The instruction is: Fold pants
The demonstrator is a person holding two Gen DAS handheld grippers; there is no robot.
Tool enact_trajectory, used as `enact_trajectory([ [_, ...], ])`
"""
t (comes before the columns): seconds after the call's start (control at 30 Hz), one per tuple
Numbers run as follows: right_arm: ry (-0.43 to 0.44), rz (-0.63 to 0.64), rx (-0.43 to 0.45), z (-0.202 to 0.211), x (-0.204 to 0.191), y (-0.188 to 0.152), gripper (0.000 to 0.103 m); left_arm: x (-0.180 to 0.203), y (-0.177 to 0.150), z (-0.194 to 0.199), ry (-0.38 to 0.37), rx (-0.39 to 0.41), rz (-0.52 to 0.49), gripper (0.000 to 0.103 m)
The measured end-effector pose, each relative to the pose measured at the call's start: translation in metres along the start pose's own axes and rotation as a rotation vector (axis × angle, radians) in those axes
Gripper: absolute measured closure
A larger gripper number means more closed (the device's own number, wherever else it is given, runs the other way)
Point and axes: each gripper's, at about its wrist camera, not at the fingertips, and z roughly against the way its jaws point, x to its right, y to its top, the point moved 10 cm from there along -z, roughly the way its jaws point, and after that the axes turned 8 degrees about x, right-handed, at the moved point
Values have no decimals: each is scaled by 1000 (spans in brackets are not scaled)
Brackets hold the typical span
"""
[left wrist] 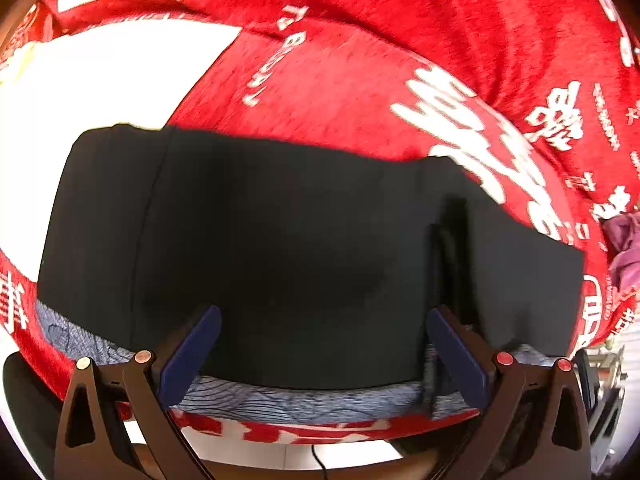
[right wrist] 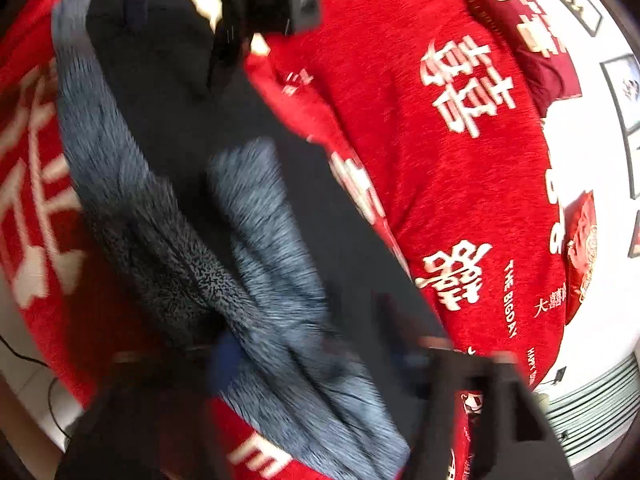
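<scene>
Your pants (left wrist: 304, 248) are one dark, near-black pair lying flat on a red blanket (left wrist: 360, 80) printed with white characters, which covers the bed. From the left wrist view they form a broad, smooth rectangle with a straight far edge, one seam line running down the left part, and a strip of grey-blue patterned lining (left wrist: 304, 402) showing along the near edge. From the right wrist view the same pair runs diagonally across the picture, and the fleecy grey lining (right wrist: 280, 280) is turned out over a large part of it; this view is blurred, so finer detail cannot be made out. Your left tongs (left wrist: 322, 354) stand wide open over the near edge of the pants, the two blue pads (left wrist: 190, 354) apart with dark cloth lying between them and nothing gripped. Your right tongs (right wrist: 320, 364) are at the bottom of their own view, smeared by blur; the jaws stand well apart and no cloth can be seen pinched between them, the pants lying just ahead and beneath. A second dark pair of tongs shows at the top of the right wrist view, above the far end of the pants. Count: one pair of pants, one blanket, two tongs. A dark red pillow (right wrist: 532, 40) lies at the far edge of the bed.
</scene>
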Motion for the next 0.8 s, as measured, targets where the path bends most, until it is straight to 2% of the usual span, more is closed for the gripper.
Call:
enact_trajectory([
  [0.07, 42, -70, 46, 24, 10, 7, 16, 15, 2, 5, -23, 6, -23, 0],
  [0.17, 163, -206, 70, 51, 25, 14, 16, 40, 0, 11, -69, 9, -68, 0],
  [0.27, 209, -440, 68, 52, 65, 1, 16, 63, -9, 7, -74, -10, -126, 0],
  [0.33, 171, -579, -5, 32, 90, -29, 16, 71, -18, -3, -21, -24, -185, 0],
  [0.37, 134, -630, -69, 18, 98, -49, 16, 68, -27, -15, 72, -45, -235, 0],
  [0.4, 97, -680, -153, 3, 103, -74, 16, 66, -32, -22, 118, -59, -259, 0],
  [0.43, 84, -721, -238, -9, 102, -98, 16, 64, -42, -31, 137, -83, -278, 0],
  [0.47, 91, -743, -318, -18, 96, -118, 16, 64, -46, -33, 125, -90, -273, 0],
  [0.5, 122, -759, -387, -24, 84, -135, 16, 64, -47, -31, 123, -75, -271, 0],
  [0.53, 155, -785, -406, -23, 73, -145, 16, 63, -47, -30, 123, -72, -275, 0],
  [0.63, 189, -835, -394, -18, 71, -152, 15, 63, -44, -25, 125, -87, -268, 0],
  [0.7, 203, -877, -394, -12, 77, -154, 15, 65, -40, -16, 129, -62, -259, 0],
  [0.73, 195, -906, -379, -12, 86, -153, 15, 68, -39, -12, 122, -52, -260, 0],
  [0.8, 169, -983, -291, 0, 109, -145, 15, 76, -40, -9, 99, -44, -265, 0],
])
